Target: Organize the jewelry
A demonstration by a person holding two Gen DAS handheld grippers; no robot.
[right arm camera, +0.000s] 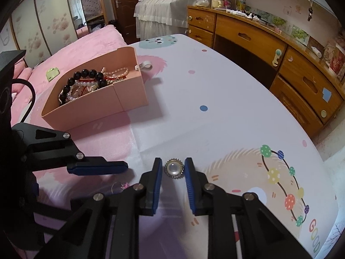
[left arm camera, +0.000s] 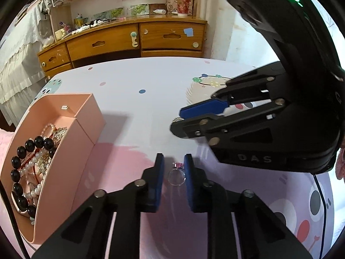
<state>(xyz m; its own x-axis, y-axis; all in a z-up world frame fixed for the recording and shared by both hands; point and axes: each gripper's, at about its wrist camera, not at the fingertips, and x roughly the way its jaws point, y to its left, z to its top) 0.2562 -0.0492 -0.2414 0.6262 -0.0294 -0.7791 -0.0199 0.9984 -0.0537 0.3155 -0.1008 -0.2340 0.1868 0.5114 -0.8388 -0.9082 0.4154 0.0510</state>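
Note:
A thin clear ring [left arm camera: 176, 176] with a tiny pink stone lies on the patterned cloth, and my left gripper [left arm camera: 174, 168] is shut on it, blue pads at both sides. A round pearl brooch [right arm camera: 174, 169] with a sparkly rim sits between the pads of my right gripper [right arm camera: 173, 168], which is shut on it. In the left wrist view the right gripper [left arm camera: 180, 119] comes in from the right, with the brooch's edge between its fingertips. A pink open box [left arm camera: 64, 151] [right arm camera: 97, 105] to the left holds a black bead bracelet [right arm camera: 86, 74], pearl strands and gold pieces.
A wooden drawer unit [right arm camera: 280, 75] runs along the table's far side. A pink blanket [right arm camera: 86, 43] lies left of the box, with a small green item [right arm camera: 52, 73] on it. A dark cable [left arm camera: 321, 194] trails at the right.

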